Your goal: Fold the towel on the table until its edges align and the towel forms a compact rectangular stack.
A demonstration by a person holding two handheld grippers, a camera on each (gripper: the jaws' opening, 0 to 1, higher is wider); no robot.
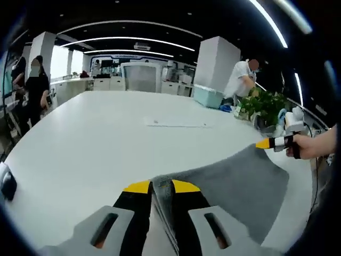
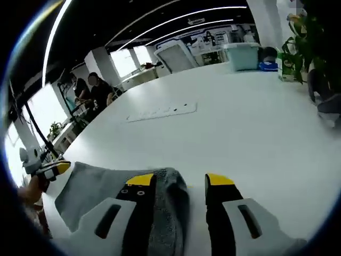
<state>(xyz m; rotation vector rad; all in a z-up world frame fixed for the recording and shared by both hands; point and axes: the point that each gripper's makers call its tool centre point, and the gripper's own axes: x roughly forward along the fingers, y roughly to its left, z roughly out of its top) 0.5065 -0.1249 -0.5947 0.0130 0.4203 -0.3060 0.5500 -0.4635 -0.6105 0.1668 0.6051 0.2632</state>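
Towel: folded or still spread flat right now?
Partly folded, not yet a compact stack. The grey towel shows doubled layers between the left gripper jaws, while the right gripper lifts another corner off the white table.

An open-plan office or laboratory hall is indicated. A large white surface (image 1: 96, 144) is seen beneath long ceiling light strips (image 1: 128, 40). White square pillars (image 1: 216, 64), counters along the far wall, potted plants (image 1: 266, 106) and standing persons (image 1: 36, 88) are observed.

Right gripper (image 2: 178, 181) jaws apart, grey towel (image 2: 114, 186) draped over 1 jaw.
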